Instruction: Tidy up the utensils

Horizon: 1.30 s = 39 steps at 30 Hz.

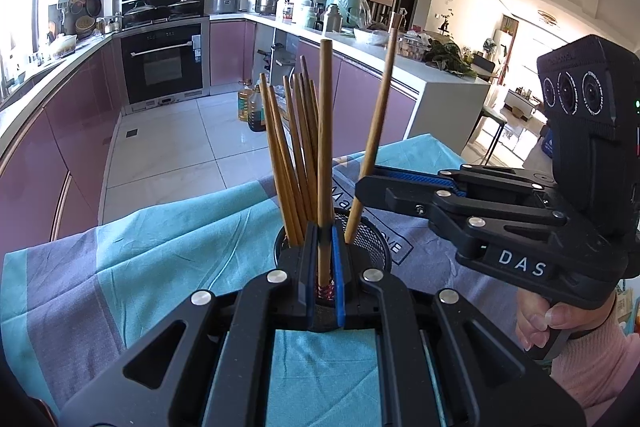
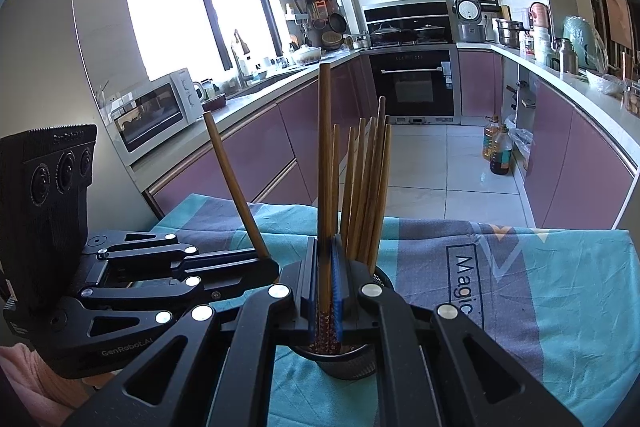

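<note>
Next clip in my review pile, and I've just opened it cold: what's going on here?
A person is sorting chopsticks into a black mesh cup on a table covered with a blue and grey cloth. Each gripper is shut on one chopstick, held upright at the cup. The left gripper holds its chopstick near the patterned end; the right gripper does the same with its own chopstick. A bundle of other chopsticks already stands in the cup.

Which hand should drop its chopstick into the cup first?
Right. The right gripper holds the upright chopstick with its patterned end already inside the mesh holder. The left gripper holds the tilted chopstick off to the holder's side.
</note>
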{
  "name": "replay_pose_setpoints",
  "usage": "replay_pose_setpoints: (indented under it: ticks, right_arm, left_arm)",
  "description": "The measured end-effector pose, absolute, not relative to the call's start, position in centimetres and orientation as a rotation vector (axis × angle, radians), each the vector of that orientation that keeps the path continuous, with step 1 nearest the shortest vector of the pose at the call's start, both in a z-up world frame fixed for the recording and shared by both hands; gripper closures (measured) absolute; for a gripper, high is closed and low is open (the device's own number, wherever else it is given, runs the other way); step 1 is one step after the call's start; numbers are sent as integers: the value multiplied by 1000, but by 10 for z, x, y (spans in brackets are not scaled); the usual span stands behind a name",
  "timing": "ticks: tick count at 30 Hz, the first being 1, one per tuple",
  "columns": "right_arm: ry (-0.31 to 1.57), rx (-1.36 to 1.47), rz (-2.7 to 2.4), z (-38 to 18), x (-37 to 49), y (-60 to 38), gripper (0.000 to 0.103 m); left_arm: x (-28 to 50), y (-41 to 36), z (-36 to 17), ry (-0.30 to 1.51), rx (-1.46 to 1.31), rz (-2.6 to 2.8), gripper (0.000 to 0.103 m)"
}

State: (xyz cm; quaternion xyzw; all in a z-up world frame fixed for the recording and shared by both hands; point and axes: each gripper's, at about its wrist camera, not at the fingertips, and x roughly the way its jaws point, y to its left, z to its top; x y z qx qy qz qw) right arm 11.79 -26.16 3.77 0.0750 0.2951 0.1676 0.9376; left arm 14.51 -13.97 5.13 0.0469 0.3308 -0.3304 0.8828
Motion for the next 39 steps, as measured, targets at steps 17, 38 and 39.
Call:
replay_pose_setpoints:
  ticks: [17, 38, 39]
  right_arm:
    - [637, 144, 341, 28, 134, -254, 97]
    - [658, 173, 341, 21, 148, -253, 96]
    - [657, 174, 340, 21, 148, -253, 96]
  left_arm:
    - [185, -146, 39, 733, 65, -676, 95]
    - [215, -148, 10, 774, 52, -665, 95]
    - [211, -146, 10, 774, 53, -665, 95]
